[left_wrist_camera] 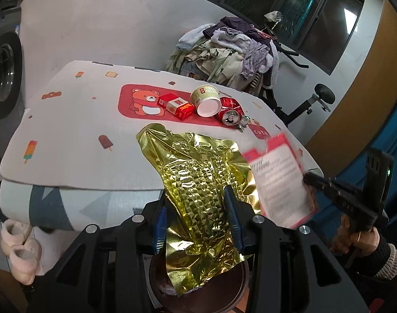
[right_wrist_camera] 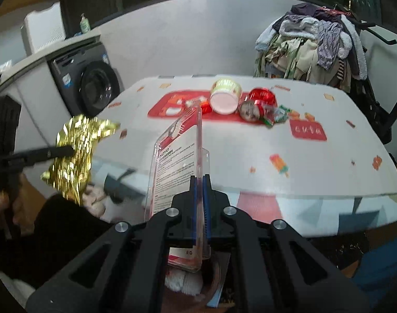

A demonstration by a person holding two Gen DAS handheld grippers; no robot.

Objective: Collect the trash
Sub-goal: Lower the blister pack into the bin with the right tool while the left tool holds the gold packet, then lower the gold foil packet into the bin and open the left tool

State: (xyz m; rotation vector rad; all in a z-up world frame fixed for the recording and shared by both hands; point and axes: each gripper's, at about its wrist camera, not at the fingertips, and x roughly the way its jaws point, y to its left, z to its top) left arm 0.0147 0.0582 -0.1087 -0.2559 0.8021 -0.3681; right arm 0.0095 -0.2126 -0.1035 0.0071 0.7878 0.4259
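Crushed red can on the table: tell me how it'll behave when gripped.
The crushed red can lies on its side on the table, so a nudge may roll it unevenly. Its dented walls probably give further under the pads. Likely empty and light.

The gold foil bag point(left_wrist_camera: 198, 182) hides the bin's contents point(left_wrist_camera: 169, 289) in the left view; the card's print point(right_wrist_camera: 172, 172) is blurred, and small wrappers point(right_wrist_camera: 279, 113) beside the can point(right_wrist_camera: 255, 104) are perhaps candy.

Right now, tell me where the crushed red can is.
The crushed red can lies on the table, on the red bear mat beside the tipped paper cup, right of it in both wrist views.
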